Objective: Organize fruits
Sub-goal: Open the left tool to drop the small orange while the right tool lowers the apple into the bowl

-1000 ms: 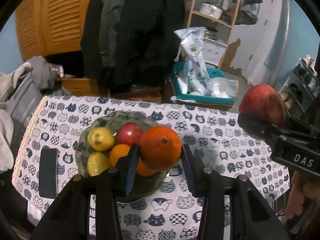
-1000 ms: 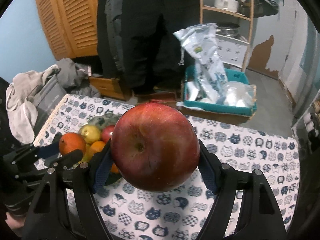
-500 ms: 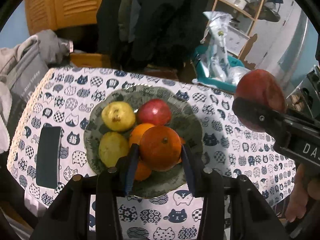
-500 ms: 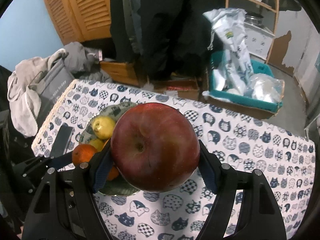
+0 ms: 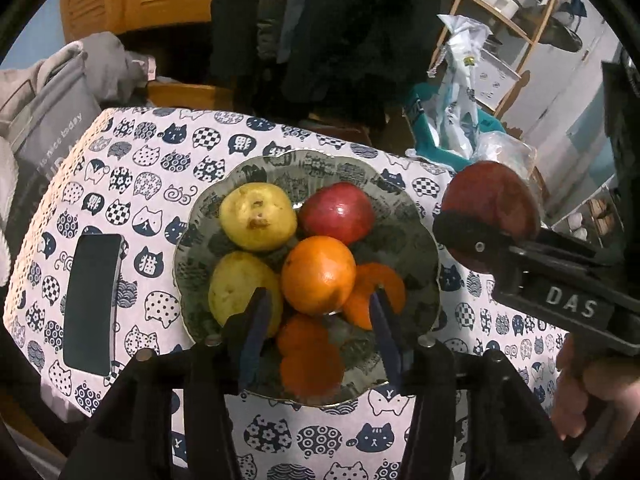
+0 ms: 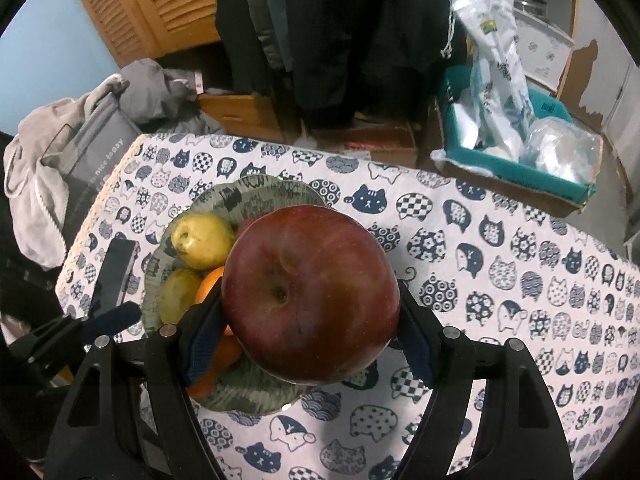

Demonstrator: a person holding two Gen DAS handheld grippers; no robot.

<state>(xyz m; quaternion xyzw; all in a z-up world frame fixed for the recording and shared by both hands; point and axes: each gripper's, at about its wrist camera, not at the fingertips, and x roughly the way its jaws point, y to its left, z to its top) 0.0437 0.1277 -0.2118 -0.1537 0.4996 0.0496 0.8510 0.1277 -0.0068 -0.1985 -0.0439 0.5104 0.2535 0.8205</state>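
A green patterned plate [image 5: 420, 240] on the cat-print table holds two yellow pears [image 5: 258, 216], a red apple [image 5: 338, 213] and several oranges. My left gripper [image 5: 318, 314] is open just above the plate's near side; an orange [image 5: 318, 276] lies on the pile just beyond its fingertips, free of the pads. My right gripper [image 6: 310, 312] is shut on a big dark red apple [image 6: 310, 300] and holds it above the plate's right edge [image 6: 248, 196]. That apple also shows in the left wrist view [image 5: 494, 208].
A black phone [image 5: 93, 300] lies on the table left of the plate. Grey clothes and a bag [image 5: 44, 112] hang at the table's left end. A teal bin with plastic bags [image 6: 516, 132] stands on the floor beyond the far edge.
My left gripper came down over the plate and opened, letting go of the orange onto the pile. My right gripper moved left and closer to the plate with the apple.
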